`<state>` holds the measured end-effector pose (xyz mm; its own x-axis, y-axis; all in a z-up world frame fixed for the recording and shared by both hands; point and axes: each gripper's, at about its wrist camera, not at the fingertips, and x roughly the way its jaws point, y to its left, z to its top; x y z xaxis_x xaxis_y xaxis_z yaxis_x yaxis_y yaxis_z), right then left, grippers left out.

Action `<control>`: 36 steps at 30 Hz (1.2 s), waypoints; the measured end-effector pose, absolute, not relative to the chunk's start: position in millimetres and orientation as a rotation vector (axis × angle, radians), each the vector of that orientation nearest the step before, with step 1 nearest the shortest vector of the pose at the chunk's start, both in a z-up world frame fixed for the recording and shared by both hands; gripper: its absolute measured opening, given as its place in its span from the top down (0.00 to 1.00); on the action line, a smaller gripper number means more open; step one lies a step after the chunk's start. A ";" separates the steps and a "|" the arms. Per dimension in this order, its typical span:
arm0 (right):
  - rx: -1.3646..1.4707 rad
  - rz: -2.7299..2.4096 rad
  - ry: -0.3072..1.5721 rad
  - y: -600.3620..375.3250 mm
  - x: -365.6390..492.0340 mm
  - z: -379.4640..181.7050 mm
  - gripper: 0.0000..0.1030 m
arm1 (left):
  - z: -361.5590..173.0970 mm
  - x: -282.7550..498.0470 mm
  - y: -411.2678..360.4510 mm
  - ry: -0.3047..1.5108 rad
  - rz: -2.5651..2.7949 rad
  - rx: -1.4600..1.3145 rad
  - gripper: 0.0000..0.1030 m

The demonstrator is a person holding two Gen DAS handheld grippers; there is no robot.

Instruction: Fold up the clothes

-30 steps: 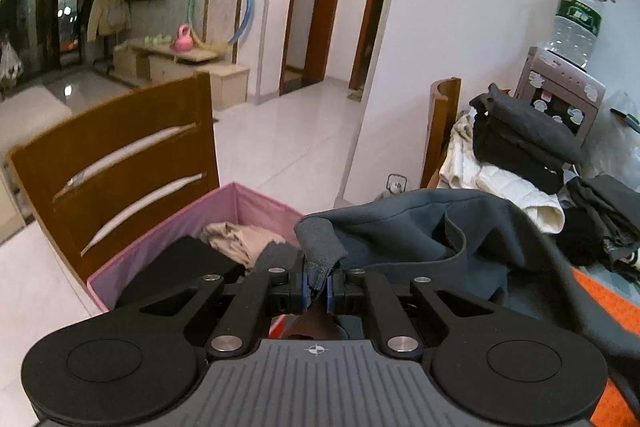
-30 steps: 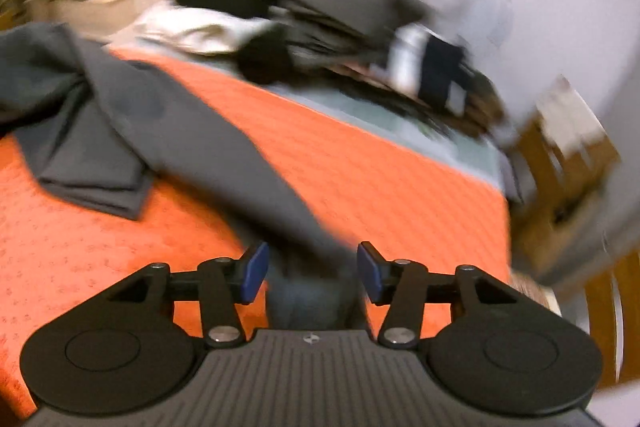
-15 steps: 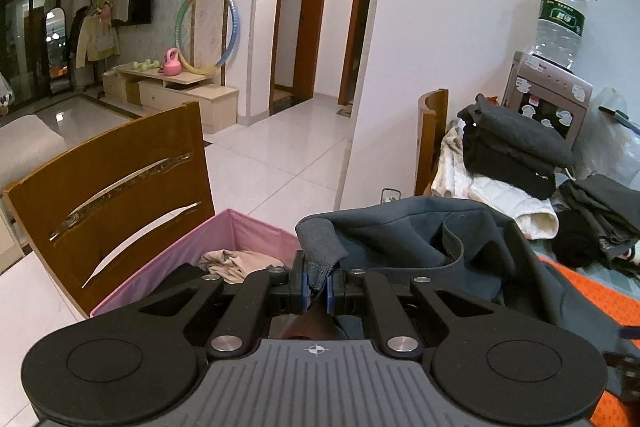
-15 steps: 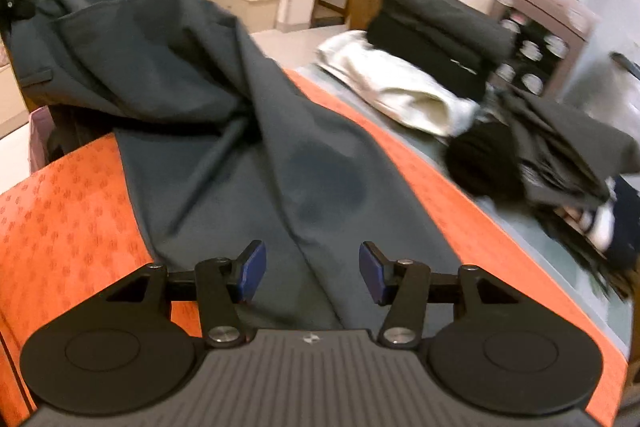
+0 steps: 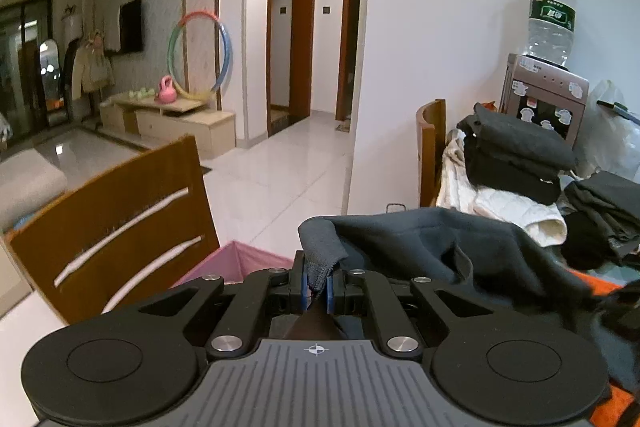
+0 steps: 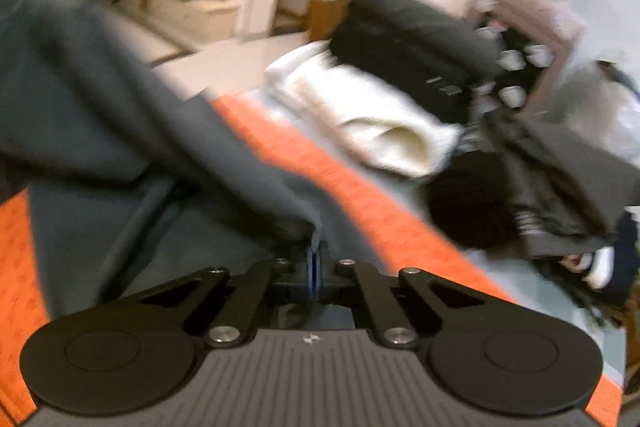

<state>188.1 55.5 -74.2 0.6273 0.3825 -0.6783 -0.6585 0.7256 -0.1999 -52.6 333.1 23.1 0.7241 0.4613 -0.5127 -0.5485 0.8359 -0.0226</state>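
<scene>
A dark grey garment (image 5: 420, 243) hangs between my two grippers above the orange table cover (image 6: 360, 195). In the left wrist view, my left gripper (image 5: 317, 287) is shut on one bunched corner of it, held up over the table's left end. The right wrist view is blurred. There my right gripper (image 6: 315, 267) has its jaws closing on an edge of the same garment (image 6: 100, 87), with the blue pads pressed on a fold of cloth. The rest of the fabric drapes away to the left.
A pink fabric bin (image 5: 236, 263) and a wooden chair (image 5: 120, 227) stand below the left gripper. At the table's far end lie a stack of dark folded clothes (image 6: 408, 39), a white garment (image 6: 380, 123) and a loose dark pile (image 6: 560, 179). A water dispenser (image 5: 548, 99) stands behind.
My right gripper swept left across the table to the garment and went from open to shut on its edge. The left gripper rose slightly, still holding its corner.
</scene>
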 end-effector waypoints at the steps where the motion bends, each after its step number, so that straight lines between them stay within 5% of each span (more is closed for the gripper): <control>1: -0.438 0.603 0.634 47.2 194.0 -62.7 0.98 | 25.3 -47.5 336.2 0.514 0.558 -0.174 0.90; 24: -0.396 0.253 0.211 -83.1 350.9 182.9 0.98 | 179.2 225.2 341.2 0.215 0.170 -0.152 0.90; 30: -0.364 0.262 0.123 -115.6 343.5 242.5 0.98 | 211.1 217.1 339.1 0.116 0.076 -0.146 0.90; 36: -0.357 0.391 0.255 -127.8 303.2 206.8 0.98 | 164.9 171.9 355.5 0.253 0.041 -0.211 0.90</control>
